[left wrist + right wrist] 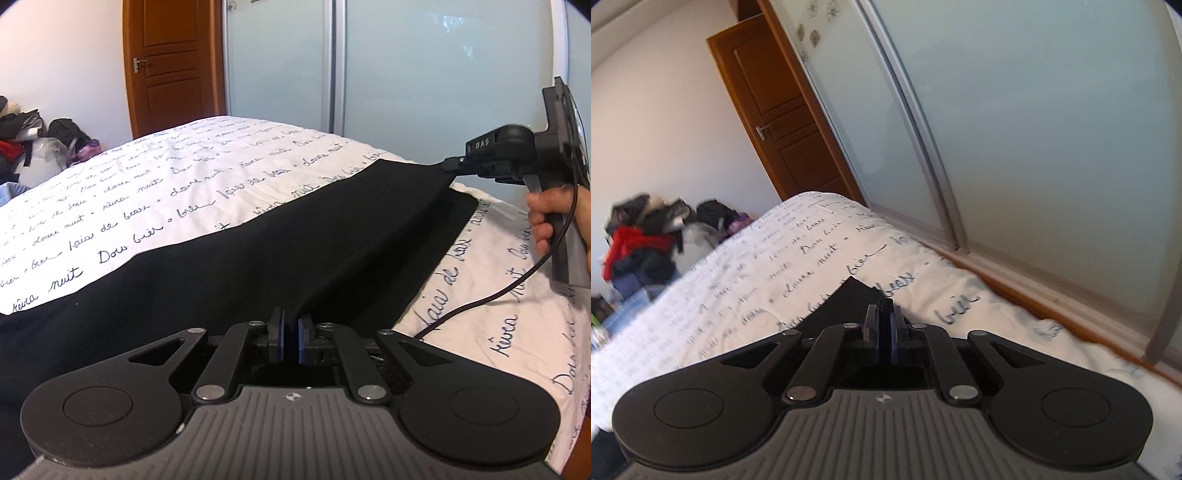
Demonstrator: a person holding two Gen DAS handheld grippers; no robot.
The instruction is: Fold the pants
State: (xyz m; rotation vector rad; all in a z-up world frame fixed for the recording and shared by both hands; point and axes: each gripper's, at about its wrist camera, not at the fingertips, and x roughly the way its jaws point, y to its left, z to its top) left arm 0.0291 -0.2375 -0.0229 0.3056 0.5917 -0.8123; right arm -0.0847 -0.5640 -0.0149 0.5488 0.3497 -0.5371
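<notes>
Black pants [295,240] are stretched out across a bed with a white cover printed with handwriting [166,177]. My left gripper [290,317] is shut on the near edge of the pants, the cloth pinched between its blue pads. My right gripper [448,164] shows at the right of the left wrist view, shut on the far corner and holding it taut above the bed. In the right wrist view that gripper [885,308] is shut on a black corner of the pants [849,299] that pokes up past the fingertips.
Frosted sliding wardrobe doors [424,74] run along the far side of the bed, with a brown door [170,62] to their left. A pile of clothes and bags [33,140] lies beyond the bed's left end. A black cable [517,288] hangs from the right gripper.
</notes>
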